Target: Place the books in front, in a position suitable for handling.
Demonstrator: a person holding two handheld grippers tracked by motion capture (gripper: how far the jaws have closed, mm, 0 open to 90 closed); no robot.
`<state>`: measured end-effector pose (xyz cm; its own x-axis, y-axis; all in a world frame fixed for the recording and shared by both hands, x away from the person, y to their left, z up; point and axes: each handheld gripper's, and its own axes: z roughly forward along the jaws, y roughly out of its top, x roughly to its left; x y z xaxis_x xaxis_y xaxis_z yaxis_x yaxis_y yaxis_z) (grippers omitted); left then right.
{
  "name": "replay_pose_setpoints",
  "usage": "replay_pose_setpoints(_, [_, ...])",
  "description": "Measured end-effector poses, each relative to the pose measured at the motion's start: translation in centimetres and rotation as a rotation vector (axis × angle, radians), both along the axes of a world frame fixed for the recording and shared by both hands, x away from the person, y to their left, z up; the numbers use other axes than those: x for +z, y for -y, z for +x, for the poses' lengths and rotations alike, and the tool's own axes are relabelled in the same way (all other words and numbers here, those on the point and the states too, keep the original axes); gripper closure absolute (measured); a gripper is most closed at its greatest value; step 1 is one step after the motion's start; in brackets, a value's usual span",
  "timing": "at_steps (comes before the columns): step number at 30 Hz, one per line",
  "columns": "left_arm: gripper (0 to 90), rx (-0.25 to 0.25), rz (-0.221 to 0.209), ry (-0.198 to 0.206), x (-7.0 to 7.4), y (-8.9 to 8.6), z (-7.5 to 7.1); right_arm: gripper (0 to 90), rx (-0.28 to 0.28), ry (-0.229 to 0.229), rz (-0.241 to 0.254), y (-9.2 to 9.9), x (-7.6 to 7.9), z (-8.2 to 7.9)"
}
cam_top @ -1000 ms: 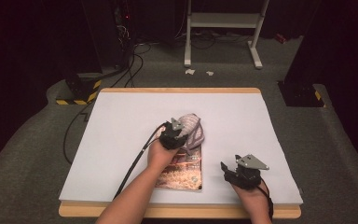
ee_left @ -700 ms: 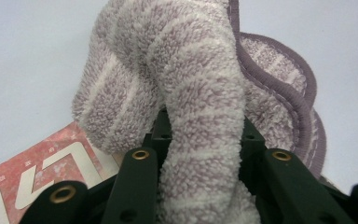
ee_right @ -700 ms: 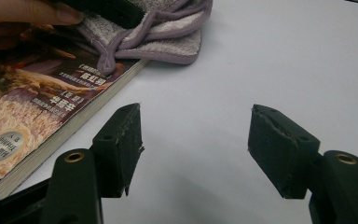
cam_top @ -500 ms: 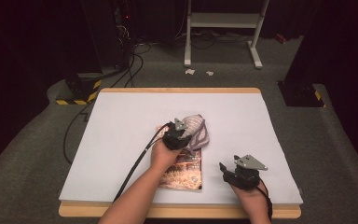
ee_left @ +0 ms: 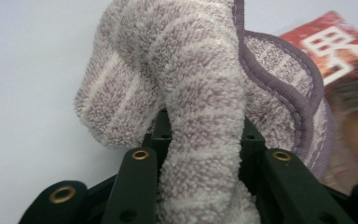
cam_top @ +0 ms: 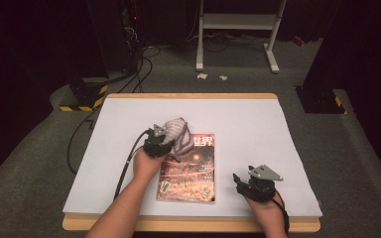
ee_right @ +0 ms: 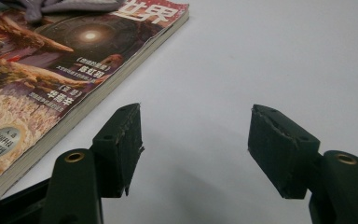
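Observation:
A fluffy purple-and-white striped towel [cam_top: 178, 135] is bunched up at the magazine's far left corner, and my left gripper [cam_top: 158, 139] is shut on it. In the left gripper view a thick fold of the towel [ee_left: 200, 116] runs between the two black jaws and hides their tips. The magazine [cam_top: 191, 171] lies flat on the white table, its red cover with white characters [ee_right: 51, 60] facing up. My right gripper [cam_top: 255, 184] rests to the magazine's right near the front edge, and in its own view the right gripper [ee_right: 196, 140] is open over bare table.
The white table [cam_top: 248, 119] has a wooden front edge [cam_top: 193, 225]. Behind it on the grey floor stand a white metal frame [cam_top: 238, 29], cables [cam_top: 144, 54] and a yellow-black striped block [cam_top: 84, 96]. A black cable [cam_top: 126, 166] trails from the left gripper.
My left gripper has dragged the towel to the left off the magazine, uncovering most of the cover. The right gripper has stayed in place.

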<state>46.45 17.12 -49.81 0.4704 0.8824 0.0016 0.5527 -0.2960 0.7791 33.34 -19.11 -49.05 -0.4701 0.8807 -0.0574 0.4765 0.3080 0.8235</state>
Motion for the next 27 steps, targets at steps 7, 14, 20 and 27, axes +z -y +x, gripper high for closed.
replay_pose_setpoints(7, [67.9,0.019,0.002,0.005,-0.1,-0.6,0.2,35.1,-0.009,-0.001,-0.005,0.1,0.0,0.0])
replay_pose_setpoints(14, [68.1,-0.013,0.007,0.003,-0.1,1.8,0.5,35.0,-0.005,-0.002,0.001,0.2,0.0,0.1])
replay_pose_setpoints(20, [68.1,-0.084,0.009,-0.003,0.0,5.6,0.7,35.0,-0.003,0.0,0.009,0.3,0.0,0.1])
replay_pose_setpoints(27, [68.0,-0.157,0.009,-0.003,0.1,10.4,0.8,35.0,0.007,-0.001,0.022,0.2,0.1,0.1])
